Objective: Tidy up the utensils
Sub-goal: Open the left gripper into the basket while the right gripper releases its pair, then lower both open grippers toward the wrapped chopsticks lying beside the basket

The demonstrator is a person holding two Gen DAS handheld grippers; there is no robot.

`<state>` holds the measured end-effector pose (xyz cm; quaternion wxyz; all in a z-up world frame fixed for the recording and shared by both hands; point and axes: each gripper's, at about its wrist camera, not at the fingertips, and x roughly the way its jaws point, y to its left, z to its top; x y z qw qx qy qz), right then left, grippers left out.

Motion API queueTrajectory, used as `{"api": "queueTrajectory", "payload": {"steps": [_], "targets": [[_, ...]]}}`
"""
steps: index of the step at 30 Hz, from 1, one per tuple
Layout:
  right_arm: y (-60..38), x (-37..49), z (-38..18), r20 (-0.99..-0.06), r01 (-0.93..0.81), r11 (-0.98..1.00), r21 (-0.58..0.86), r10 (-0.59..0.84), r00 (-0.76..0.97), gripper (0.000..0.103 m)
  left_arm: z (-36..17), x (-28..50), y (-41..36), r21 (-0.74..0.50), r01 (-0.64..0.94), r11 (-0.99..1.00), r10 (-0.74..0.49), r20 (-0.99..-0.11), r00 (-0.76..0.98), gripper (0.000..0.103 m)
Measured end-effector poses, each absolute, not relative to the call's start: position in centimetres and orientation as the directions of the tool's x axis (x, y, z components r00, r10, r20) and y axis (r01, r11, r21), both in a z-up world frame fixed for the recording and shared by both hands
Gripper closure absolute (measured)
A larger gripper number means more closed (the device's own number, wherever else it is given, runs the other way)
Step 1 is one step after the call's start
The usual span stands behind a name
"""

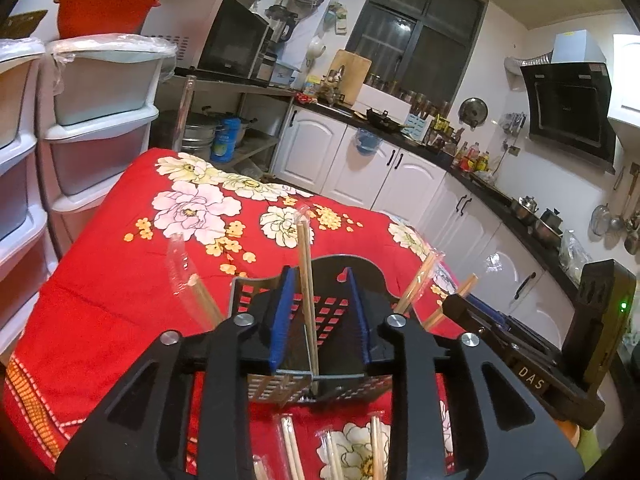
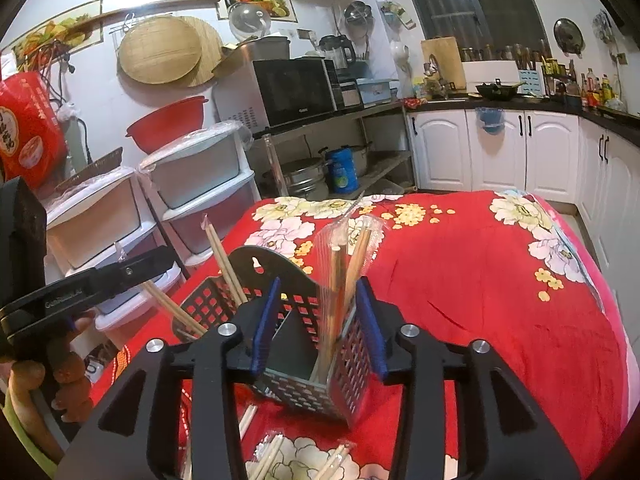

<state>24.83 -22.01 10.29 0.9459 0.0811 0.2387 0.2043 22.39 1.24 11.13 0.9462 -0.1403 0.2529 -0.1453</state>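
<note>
left wrist view, red floral tablecloth, white kitchen cabinets, both jaws parted around wrapped chopsticks, gripping nothing

"DAS" stands in pale letters on the right gripper body, at four o'clock in the left wrist view. Other lettering is too blurred to read.

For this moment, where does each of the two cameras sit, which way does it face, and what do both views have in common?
Left wrist: sits on the left gripper, looking along open jaws at the perforated utensil holder; the right gripper shows at right.
Right wrist: sits on the right gripper, looking over the holder's wrapped chopsticks, jaws open; the left gripper and a hand show at left.
Shared: holder, red floral cloth, white cabinets, microwave.
</note>
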Motion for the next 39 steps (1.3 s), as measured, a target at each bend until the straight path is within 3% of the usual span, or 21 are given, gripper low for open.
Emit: {"api": "queueTrajectory", "payload": {"steps": [7,15,30,35,39], "targets": [[-22.6,23.5,10.6,-0.428,-0.332,0.911,0.243,0.409,0.806,0.049,11.5,21.4,1.8,-0.35,0.225,0.909,-0.368,-0.425,0.827,0.07],[-23.1,21.8,10.9,-0.43,-0.328,0.916,0.232,0.399,0.81,0.043,12.2,19.8,1.5,-0.353,0.247,0.902,-0.387,-0.414,0.824,0.06],[-22.8,19.2,10.1,-0.458,-0.338,0.914,0.223,0.404,0.792,0.039,10.6,16.6,3.2,-0.372,0.21,0.904,-0.37,-0.435,0.821,0.04],[-22.4,18.4,9.5,-0.472,-0.35,0.911,0.216,0.412,0.78,0.039,9.7,15.6,4.0,-0.372,0.193,0.908,-0.358,-0.447,0.82,0.026],[-22.0,18.0,9.0,-0.491,-0.358,0.91,0.212,0.415,0.766,0.039,9.0,15.1,4.6,-0.388,0.173,0.905,-0.351,-0.455,0.818,0.022]]}}
